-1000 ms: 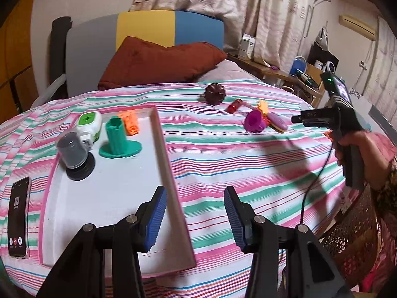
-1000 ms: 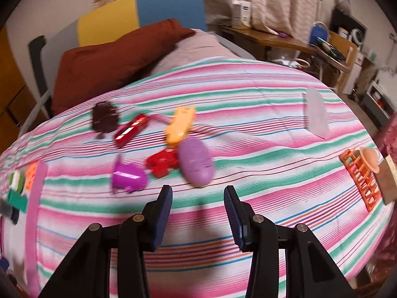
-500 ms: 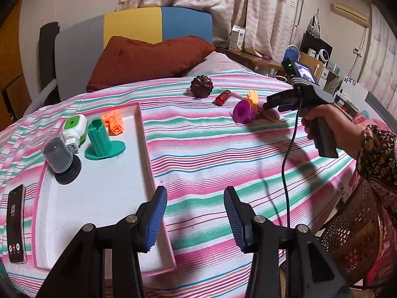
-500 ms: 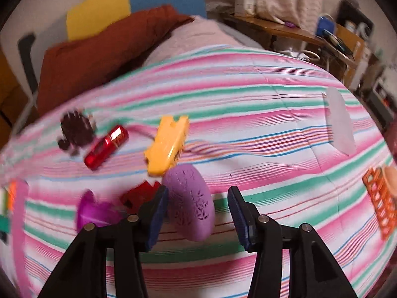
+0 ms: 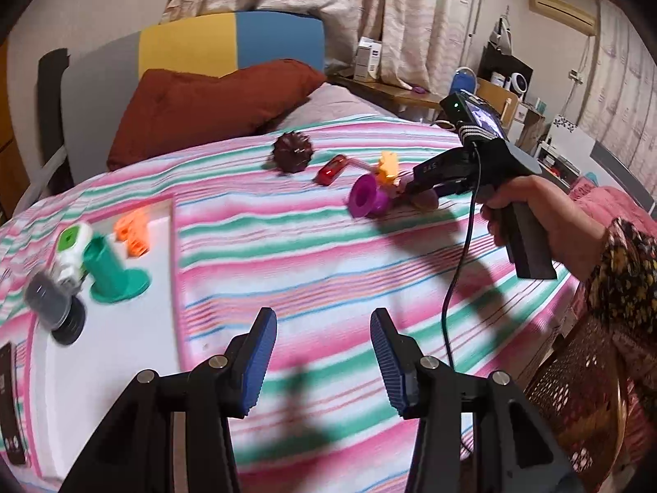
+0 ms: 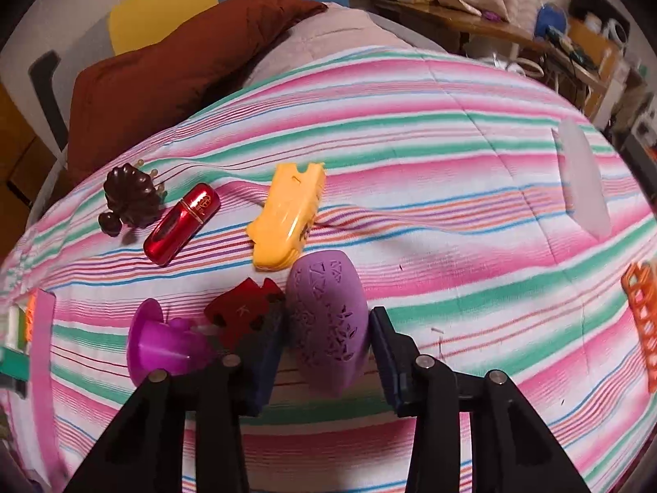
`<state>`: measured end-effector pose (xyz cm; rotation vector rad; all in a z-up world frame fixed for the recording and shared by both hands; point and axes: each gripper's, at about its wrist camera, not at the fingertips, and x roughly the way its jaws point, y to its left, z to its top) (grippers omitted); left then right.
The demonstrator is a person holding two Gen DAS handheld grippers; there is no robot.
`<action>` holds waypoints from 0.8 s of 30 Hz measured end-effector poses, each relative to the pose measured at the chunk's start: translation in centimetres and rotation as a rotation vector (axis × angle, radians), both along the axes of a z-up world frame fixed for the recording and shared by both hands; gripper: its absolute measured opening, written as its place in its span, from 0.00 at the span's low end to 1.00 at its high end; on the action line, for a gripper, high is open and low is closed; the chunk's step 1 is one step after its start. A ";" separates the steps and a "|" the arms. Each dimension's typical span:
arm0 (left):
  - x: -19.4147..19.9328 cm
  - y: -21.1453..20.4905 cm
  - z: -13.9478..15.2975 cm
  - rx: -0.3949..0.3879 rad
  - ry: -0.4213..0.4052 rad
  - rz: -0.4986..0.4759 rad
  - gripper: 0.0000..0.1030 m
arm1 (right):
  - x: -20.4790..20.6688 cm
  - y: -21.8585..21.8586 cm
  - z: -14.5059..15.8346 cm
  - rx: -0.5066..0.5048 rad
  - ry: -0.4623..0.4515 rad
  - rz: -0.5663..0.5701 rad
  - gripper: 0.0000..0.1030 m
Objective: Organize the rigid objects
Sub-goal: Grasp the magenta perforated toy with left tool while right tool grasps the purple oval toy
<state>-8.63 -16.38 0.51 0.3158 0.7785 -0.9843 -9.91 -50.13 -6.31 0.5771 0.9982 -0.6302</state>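
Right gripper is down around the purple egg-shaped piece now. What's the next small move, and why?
Probably close the right gripper on the purple piece. The piece sits between the open fingers, which flank it on both sides while it lies on the striped cover. The red piece crowds the left finger, so close gently. The left gripper is open and holds nothing.

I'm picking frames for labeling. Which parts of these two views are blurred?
Left wrist view: tray items at left are motion-smeared, the gripper sharp. Right wrist view: mostly sharp around the purple shell; the left edge smears.
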 end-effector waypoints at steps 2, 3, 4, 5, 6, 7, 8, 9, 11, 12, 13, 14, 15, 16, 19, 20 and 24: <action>0.2 -1.5 0.1 0.004 0.002 -0.008 0.47 | -0.6 -0.5 -0.1 0.037 -0.002 -0.033 0.41; 0.5 -2.3 0.1 0.003 0.005 -0.009 0.47 | -0.9 -0.7 -0.2 0.052 0.004 -0.045 0.41; 0.8 -3.4 0.1 0.006 0.004 -0.011 0.47 | -1.0 -0.7 -0.2 0.054 0.013 -0.048 0.41; 1.1 -4.4 0.1 0.012 0.002 -0.014 0.47 | -1.0 -0.7 -0.2 0.049 0.030 -0.048 0.41; 1.5 -5.6 0.0 0.017 0.002 -0.017 0.47 | -1.0 -0.6 -0.4 0.038 0.057 -0.047 0.41; 1.8 -6.9 -0.1 0.025 -0.003 -0.019 0.47 | -0.8 -0.6 -0.7 0.036 0.081 -0.043 0.41; 2.1 -8.1 -0.3 0.035 -0.007 -0.021 0.47 | -0.7 -0.5 -0.9 0.039 0.094 -0.040 0.41; 2.5 -9.3 -0.4 0.042 -0.006 -0.026 0.47 | -0.7 -0.5 -0.9 0.035 0.096 -0.038 0.41; 3.5 -11.7 -0.5 0.059 0.000 -0.016 0.47 | -0.7 -0.6 -0.9 0.039 0.093 -0.039 0.41; 3.9 -13.0 -0.5 0.067 0.010 -0.017 0.47 | -0.8 -0.7 -0.9 0.048 0.087 -0.046 0.41; 4.3 -14.3 -0.6 0.069 0.025 -0.022 0.47 | -0.8 -0.8 -0.9 0.056 0.080 -0.049 0.41; 4.6 -15.4 -0.7 0.070 0.031 -0.018 0.47 | -0.9 -1.0 -0.9 0.065 0.074 -0.051 0.41; 5.0 -16.3 -0.9 0.072 0.035 -0.014 0.47 | -1.0 -1.1 -0.9 0.077 0.064 -0.057 0.41; 5.4 -17.3 -1.1 0.073 0.049 -0.017 0.47 | -1.1 -1.3 -0.9 0.085 0.057 -0.063 0.41; 6.1 -19.4 -1.8 0.076 0.057 -0.041 0.47 | -1.3 -1.7 -1.0 0.106 0.040 -0.072 0.41; 6.4 -19.9 -2.0 0.083 0.065 -0.047 0.47 | -1.3 -1.7 -1.0 0.111 0.037 -0.076 0.41; 8.2 -19.4 -2.7 0.105 0.087 0.003 0.46 | -1.4 -2.2 -1.0 0.119 0.033 -0.080 0.41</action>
